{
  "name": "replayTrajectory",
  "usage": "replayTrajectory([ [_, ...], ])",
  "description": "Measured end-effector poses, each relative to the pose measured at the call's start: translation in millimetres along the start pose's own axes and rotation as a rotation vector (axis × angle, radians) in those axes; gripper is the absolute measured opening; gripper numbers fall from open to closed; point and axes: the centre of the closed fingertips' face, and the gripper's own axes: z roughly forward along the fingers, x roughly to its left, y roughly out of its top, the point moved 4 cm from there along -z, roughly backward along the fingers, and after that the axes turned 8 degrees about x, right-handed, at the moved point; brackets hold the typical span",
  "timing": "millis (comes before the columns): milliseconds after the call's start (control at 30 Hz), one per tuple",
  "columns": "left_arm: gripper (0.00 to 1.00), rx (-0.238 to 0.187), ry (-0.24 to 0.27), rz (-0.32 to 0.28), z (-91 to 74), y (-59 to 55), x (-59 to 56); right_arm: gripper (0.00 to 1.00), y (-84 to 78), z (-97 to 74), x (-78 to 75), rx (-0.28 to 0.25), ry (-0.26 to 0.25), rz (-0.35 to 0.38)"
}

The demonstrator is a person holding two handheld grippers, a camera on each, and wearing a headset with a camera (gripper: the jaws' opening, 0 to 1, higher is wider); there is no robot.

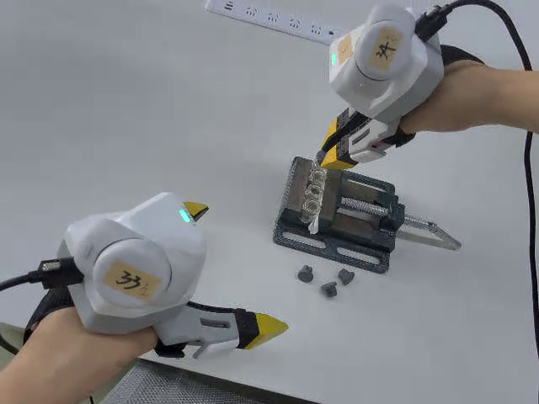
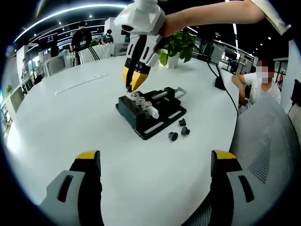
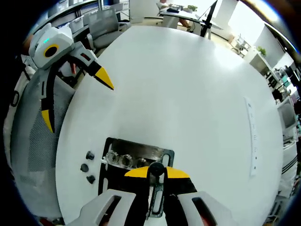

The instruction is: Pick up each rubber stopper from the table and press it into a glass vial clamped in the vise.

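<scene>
- The left gripper (image 1: pixel 232 269) is held with its jaws spread wide and empty, well apart from the work. The vise lies ahead of its tips.
- Three loose rubber stoppers (image 1: pixel 328 289), small, dark grey and flanged, lie on the smooth white table (image 1: pixel 126 101) just beside the vise, between it and the left gripper. That gripper is judged the nearer one to them.
- A row of clear glass vials (image 3: pixel 126 161) is clamped upright in the dark metal vise (image 1: pixel 370 220), the row running along its clamping faces.
- The right gripper (image 3: pixel 156 173) is pressed together on a dark round stopper (image 3: pixel 156 168), pinched between its yellow tips. The end of the vial row lies directly ahead of those tips, and three open vials run off to their left. Whether the stopper already touches glass cannot be told. A straight push along the jaws is judged to be needed.
</scene>
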Motion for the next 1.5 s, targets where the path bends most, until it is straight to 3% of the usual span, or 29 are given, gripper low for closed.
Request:
replayTrajectory([
  [300, 0.97, -0.001, 0.001, -0.001, 0.5, 0.5, -0.5, 0.06, 0.4, -0.3, 3.1, -0.019, -0.043, 0.032],
  [700, 0.96, -0.004, 0.006, -0.011, -1.4, -1.2, 2.0, 0.09, 1.5, 0.7, 4.1, -0.019, -0.052, -0.039],
  [833, 0.96, -0.005, 0.008, -0.013, -1.6, -1.2, 2.0, 0.19, -0.7, 1.5, 6.8, -0.011, -0.041, -0.041],
  [1000, 0.96, -0.009, 0.009, -0.017, -1.8, -0.7, 2.9, 0.19, -4.7, -4.9, 2.1, -0.021, -0.031, -0.024],
  [1233, 0.96, -0.014, 0.011, -0.015, -1.7, 0.4, 3.5, 0.14, -4.2, -19.7, -1.8, -0.034, 0.011, 0.010],
  [1300, 0.96, -0.013, 0.011, -0.014, -1.5, 0.5, 3.5, 0.15, -4.0, -20.8, -1.8, -0.026, 0.015, 0.000],
  [1500, 0.96, -0.018, 0.019, -0.015, -1.8, 1.3, 5.1, 0.08, 0.9, -19.0, -2.5, -0.022, 0.042, -0.011],
])
